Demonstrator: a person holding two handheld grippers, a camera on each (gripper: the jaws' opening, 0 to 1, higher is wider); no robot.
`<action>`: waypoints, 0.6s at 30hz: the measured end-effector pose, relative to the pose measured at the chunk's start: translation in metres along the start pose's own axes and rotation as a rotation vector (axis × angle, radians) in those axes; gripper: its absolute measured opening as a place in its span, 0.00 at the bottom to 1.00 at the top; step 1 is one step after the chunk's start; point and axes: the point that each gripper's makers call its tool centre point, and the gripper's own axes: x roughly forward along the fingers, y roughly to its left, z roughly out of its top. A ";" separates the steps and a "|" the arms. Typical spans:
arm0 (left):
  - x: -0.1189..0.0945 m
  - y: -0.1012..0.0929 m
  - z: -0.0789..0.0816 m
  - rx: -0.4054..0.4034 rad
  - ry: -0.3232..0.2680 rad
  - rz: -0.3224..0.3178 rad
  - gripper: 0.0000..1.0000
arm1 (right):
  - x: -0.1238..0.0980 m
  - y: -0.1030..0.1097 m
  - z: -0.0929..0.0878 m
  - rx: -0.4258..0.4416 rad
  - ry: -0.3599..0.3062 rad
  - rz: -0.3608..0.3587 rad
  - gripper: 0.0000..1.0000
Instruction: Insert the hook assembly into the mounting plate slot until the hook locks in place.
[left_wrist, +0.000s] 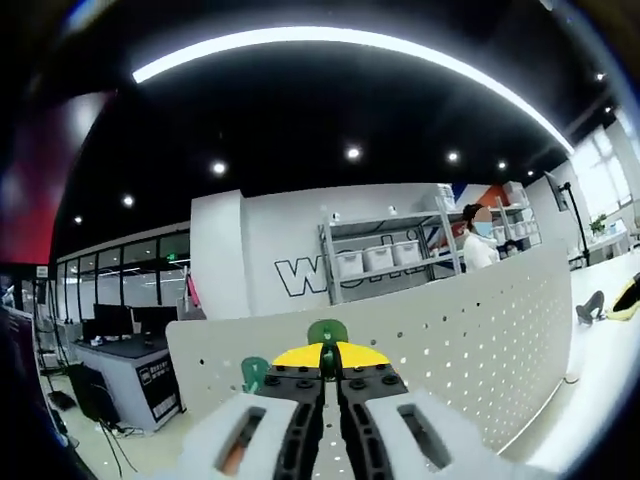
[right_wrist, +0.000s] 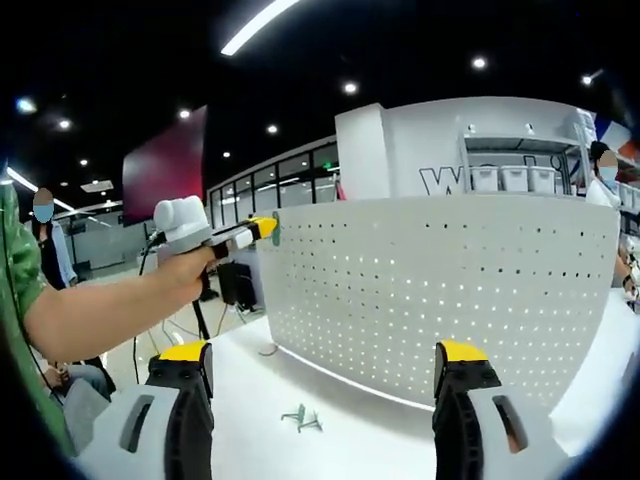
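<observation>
A white perforated mounting plate (right_wrist: 440, 290) stands upright on the white table (right_wrist: 250, 400); its top edge runs across the left gripper view (left_wrist: 480, 330). My left gripper (left_wrist: 328, 358) is shut on a green hook (left_wrist: 327, 331) right at that top edge, with a second green piece (left_wrist: 255, 372) just to its left. In the right gripper view a hand holds the left gripper (right_wrist: 262, 228) against the plate's upper left corner, green hook (right_wrist: 275, 228) at its tip. My right gripper (right_wrist: 322, 352) is wide open in front of the plate, holding nothing. A small loose hook (right_wrist: 303, 418) lies on the table below it.
Behind the plate, a metal shelf (left_wrist: 385, 255) holds white bins, with a person beside it. A desk with monitors (left_wrist: 125, 335) stands at the left. A person in a green sleeve (right_wrist: 20, 260) is at the left edge of the right gripper view.
</observation>
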 end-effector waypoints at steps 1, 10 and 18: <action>0.001 0.001 0.000 0.001 -0.003 0.004 0.02 | 0.000 -0.001 0.000 0.002 0.001 -0.001 0.94; 0.014 0.005 -0.014 -0.002 0.005 0.018 0.02 | 0.003 -0.006 -0.002 0.007 0.011 -0.010 0.93; 0.019 0.010 -0.019 -0.006 0.010 0.025 0.03 | 0.004 -0.008 -0.003 0.012 0.015 -0.017 0.92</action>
